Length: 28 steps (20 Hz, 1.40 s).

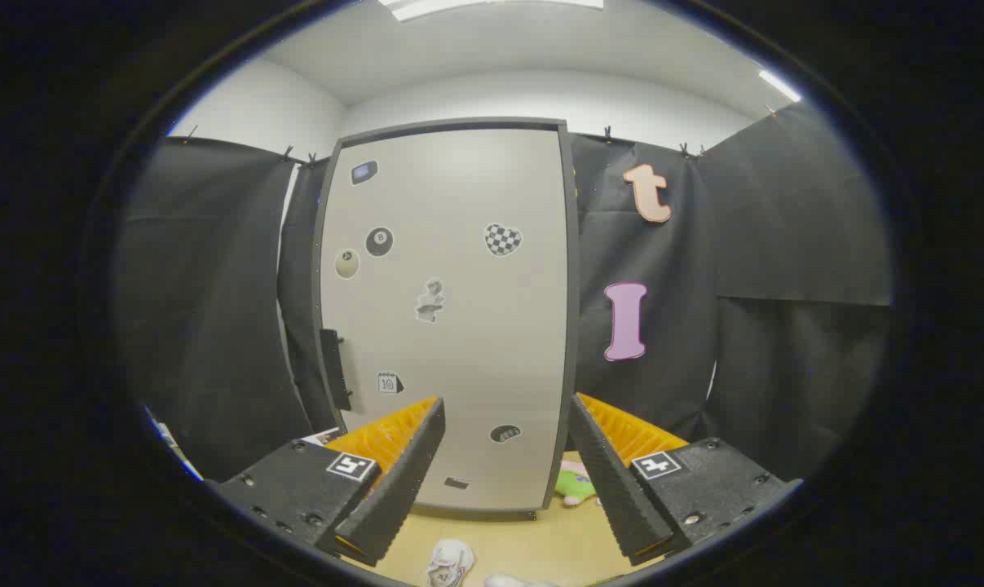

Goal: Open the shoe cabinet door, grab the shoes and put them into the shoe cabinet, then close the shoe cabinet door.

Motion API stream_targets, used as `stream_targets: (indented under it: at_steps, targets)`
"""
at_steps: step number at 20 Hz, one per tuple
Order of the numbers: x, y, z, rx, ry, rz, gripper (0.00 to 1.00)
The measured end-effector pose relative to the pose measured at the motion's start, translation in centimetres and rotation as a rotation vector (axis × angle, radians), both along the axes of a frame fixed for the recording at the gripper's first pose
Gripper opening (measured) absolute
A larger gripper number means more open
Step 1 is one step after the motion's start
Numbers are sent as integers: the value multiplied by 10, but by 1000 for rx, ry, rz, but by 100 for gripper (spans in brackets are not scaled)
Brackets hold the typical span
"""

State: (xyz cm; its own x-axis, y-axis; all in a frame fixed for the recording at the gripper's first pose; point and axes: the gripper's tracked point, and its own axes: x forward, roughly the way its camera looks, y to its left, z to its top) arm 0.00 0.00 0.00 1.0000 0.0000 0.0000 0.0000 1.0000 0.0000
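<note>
Gripper [508, 440] is up and level, fingers spread wide with nothing between them, aimed straight at the cabinet [451, 310]. The cabinet stands beyond the fingertips, door closed, its dark handle [335, 368] on the door's left edge, just above the left finger. Stickers dot the door: an eight ball [379, 241], a checkered heart [502, 239], a small calendar reading 10 [389, 382]. Down on the floor [532, 538], a white shoe [449, 562] lies between and below the fingers, with a second pale one [512, 580] just beside it. A green and pink toy [577, 485] sits by the cabinet's right foot, touching the right finger's line of sight.
</note>
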Motion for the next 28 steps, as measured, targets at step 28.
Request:
stream_targets:
  at_steps: [28]
  targets:
    - [22,38,-21,24,45,62,99]
